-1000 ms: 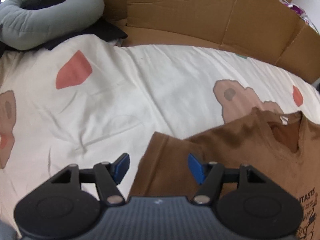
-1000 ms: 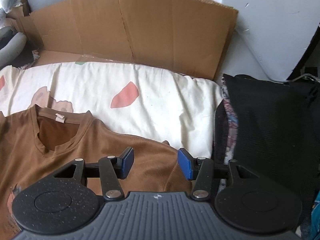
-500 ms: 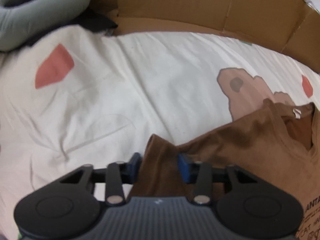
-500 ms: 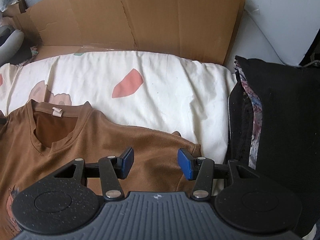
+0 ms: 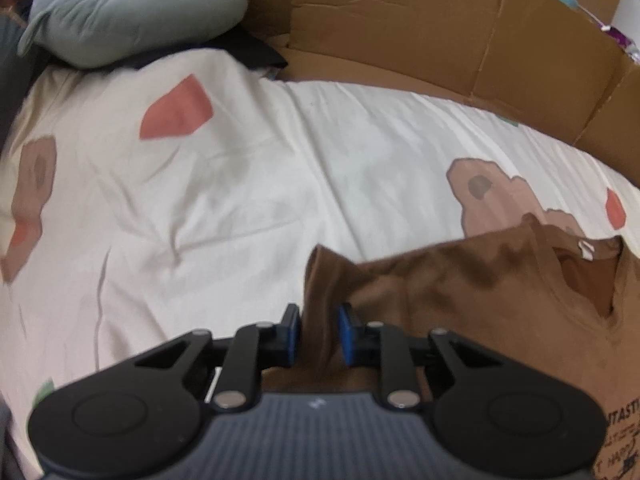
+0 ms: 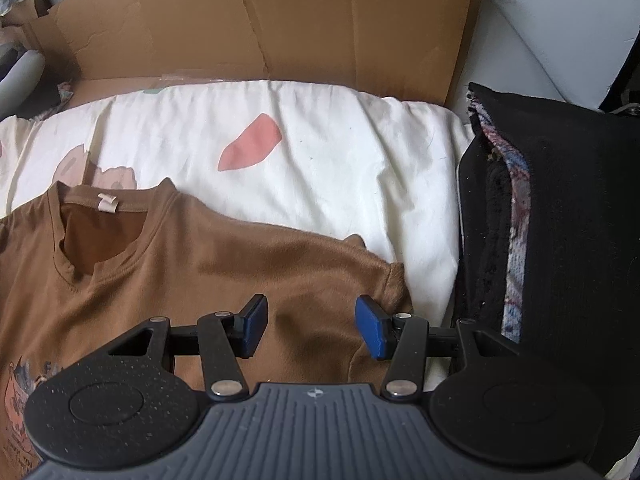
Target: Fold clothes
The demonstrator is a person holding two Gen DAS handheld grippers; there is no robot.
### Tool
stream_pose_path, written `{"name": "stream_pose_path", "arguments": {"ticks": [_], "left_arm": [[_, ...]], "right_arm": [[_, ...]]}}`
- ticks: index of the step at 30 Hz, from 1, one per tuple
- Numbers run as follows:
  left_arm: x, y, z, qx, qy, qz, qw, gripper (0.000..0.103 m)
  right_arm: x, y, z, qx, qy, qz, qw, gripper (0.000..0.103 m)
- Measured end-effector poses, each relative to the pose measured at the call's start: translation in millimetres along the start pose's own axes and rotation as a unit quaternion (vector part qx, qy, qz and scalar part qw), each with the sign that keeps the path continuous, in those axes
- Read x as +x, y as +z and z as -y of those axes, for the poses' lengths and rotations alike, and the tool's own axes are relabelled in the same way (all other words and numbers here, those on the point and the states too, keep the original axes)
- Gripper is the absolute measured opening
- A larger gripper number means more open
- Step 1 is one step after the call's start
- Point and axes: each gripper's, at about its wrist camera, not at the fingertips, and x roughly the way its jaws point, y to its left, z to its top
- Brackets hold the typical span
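A brown T-shirt (image 5: 460, 292) lies face up on a white patterned bedsheet (image 5: 240, 184), its neck label toward the far side. My left gripper (image 5: 319, 336) has its jaws closing on the shirt's left sleeve (image 5: 320, 280); the bunched fabric fills the gap and both blue pads touch it. In the right wrist view the same T-shirt (image 6: 200, 264) spreads to the left. My right gripper (image 6: 311, 328) hovers open just over the shirt's right sleeve (image 6: 384, 288), with flat cloth below and nothing pinched.
Brown cardboard (image 5: 400, 32) (image 6: 280, 20) stands along the far edge of the bed. A grey curved pillow (image 5: 132, 16) lies at the far left. A black fabric pile (image 6: 560, 240) with a patterned edge borders the sheet (image 6: 320, 160) on the right.
The left jaws narrowed from wide open onto the sleeve, which now stands bunched between the pads. The right gripper sank toward the shirt, its jaws unchanged.
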Motion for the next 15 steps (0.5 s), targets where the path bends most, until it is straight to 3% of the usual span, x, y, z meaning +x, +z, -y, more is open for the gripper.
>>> {"name": "stream_pose_path", "arguments": {"ticks": [4,8,11,15], "left_arm": [[-2,-8,2,0.01,0.007,-0.004,0.9999,0.021],[-12,-12,2,0.01,0.023,0.006,0.9997,0.007],[-21,-15,-1,0.01,0.044,0.016,0.9989,0.003],[-38,-13,-17,-0.007,0.072,0.033,0.9969,0.003]], "right_arm": [[1,0,-5,-0.011,0.003,-0.003,1.0,0.056],[2,1,-7,-0.016,0.002,-0.002,1.0,0.056],[1,1,-6,-0.014,0.002,-0.002,1.0,0.056],[1,2,-5,-0.011,0.003,0.0,1.0,0.055]]}}
